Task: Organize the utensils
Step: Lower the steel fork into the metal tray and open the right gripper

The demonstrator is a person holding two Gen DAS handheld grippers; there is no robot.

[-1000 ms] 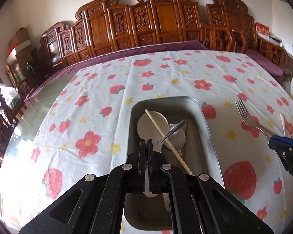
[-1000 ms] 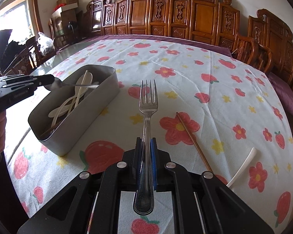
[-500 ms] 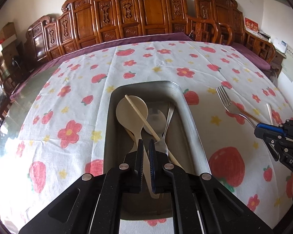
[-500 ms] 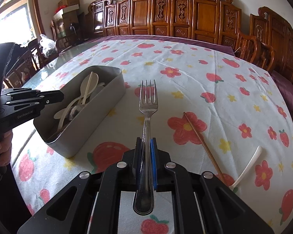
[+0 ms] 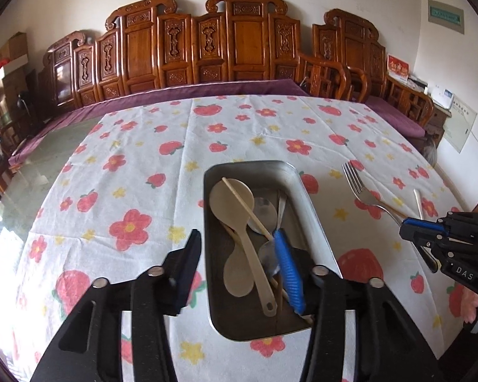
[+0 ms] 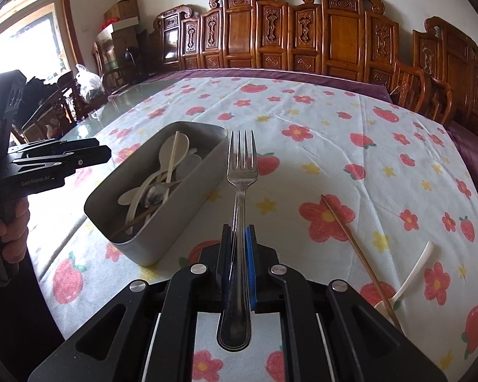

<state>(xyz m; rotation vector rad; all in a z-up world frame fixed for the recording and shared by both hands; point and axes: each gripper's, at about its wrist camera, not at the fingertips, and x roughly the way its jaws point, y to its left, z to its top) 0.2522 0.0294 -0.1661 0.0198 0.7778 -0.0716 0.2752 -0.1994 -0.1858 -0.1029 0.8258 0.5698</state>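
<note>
Fork (image 6: 240,172): a metal fork, gripped at its handle by the right tool (image 6: 238,254); tines point forward, above the surface, just beside the metal tray.
Right tool: narrow, its pads press on the fork handle from both sides; in the left view it shows at the right edge (image 5: 423,227).
Metal tray (image 5: 306,197): a long grey box with rounded corners, standing on the surface; it is the place where the utensils are collected.
Inside the tray: two pale plastic spoons (image 5: 231,195), a metal spoon (image 5: 264,211) and a chopstick (image 5: 247,203) lying across them.
Left tool (image 5: 239,248): above the near end of the tray, its jaws are opening, half wide; nothing is pressed between the pads, the utensils lie below in the tray.
Left hand (image 6: 6,232): holds the handle of the left tool at the left edge of the right view.
Still on the surface: one chopstick (image 6: 353,242) and one white plastic spoon (image 6: 411,277), to the right of the fork, touching each other near the spoon bowl.
Surface (image 5: 162,165): a table with a white cloth printed with strawberries and flowers.
Behind: carved wooden chairs (image 5: 239,38) in a row along the wall.
</note>
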